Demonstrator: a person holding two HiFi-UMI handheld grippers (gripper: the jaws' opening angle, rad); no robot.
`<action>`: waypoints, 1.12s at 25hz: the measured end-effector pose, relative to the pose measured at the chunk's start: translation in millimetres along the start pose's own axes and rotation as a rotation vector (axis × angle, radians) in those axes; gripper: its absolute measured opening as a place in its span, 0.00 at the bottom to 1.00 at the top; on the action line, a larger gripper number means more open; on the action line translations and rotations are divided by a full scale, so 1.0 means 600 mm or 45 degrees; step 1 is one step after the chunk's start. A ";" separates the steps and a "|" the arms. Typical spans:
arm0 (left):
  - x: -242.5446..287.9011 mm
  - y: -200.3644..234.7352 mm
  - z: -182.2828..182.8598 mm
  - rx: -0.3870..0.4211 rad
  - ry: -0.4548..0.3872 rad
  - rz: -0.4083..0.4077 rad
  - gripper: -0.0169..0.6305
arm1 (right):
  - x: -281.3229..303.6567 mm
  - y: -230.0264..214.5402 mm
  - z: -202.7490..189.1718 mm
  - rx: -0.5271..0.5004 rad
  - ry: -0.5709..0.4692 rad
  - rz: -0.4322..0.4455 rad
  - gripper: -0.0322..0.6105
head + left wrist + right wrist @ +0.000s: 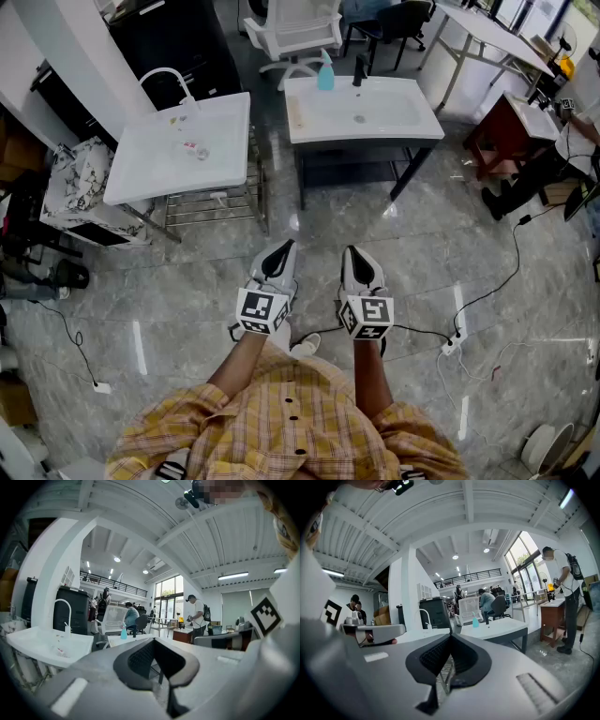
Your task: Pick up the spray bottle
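The spray bottle (325,72) is small and teal and stands upright at the far edge of a white sink basin (394,117), beside a black faucet (360,67). It shows small and distant in the left gripper view (123,632) and in the right gripper view (475,620). My left gripper (281,247) and right gripper (352,253) hang side by side close to my body, over the floor and well short of the basin. Both point towards the sinks. The left gripper (153,641) has its jaws shut on nothing, and so does the right gripper (451,637).
A second white sink (141,159) with a white faucet (169,80) stands to the left, over a metal rack (216,202). Behind are a white chair (295,33) and a reddish table (511,127). Cables (487,291) and a power strip (452,345) lie on the grey floor. People stand far off.
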State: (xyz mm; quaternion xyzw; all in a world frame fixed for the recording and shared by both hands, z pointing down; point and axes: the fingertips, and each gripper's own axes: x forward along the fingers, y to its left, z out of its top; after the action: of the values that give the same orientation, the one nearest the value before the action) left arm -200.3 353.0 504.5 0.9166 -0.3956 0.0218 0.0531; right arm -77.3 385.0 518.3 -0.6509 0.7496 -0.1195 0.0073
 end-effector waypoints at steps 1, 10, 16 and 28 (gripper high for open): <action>0.001 0.000 -0.006 -0.004 0.007 0.002 0.02 | -0.001 0.001 -0.002 -0.004 0.005 0.003 0.05; 0.003 -0.002 -0.015 -0.015 0.031 0.030 0.02 | 0.001 0.001 0.002 -0.007 0.002 0.012 0.05; 0.024 0.000 -0.021 -0.030 0.024 0.028 0.02 | 0.016 -0.018 0.006 0.041 -0.013 0.018 0.05; 0.219 0.068 -0.009 -0.072 -0.004 0.040 0.02 | 0.187 -0.105 0.056 0.026 -0.027 0.061 0.05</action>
State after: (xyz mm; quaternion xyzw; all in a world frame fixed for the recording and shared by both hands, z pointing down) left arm -139.8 230.8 524.0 0.9084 -0.4107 0.0100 0.0779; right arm -27.3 261.5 513.7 -0.6340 0.7636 -0.1201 0.0249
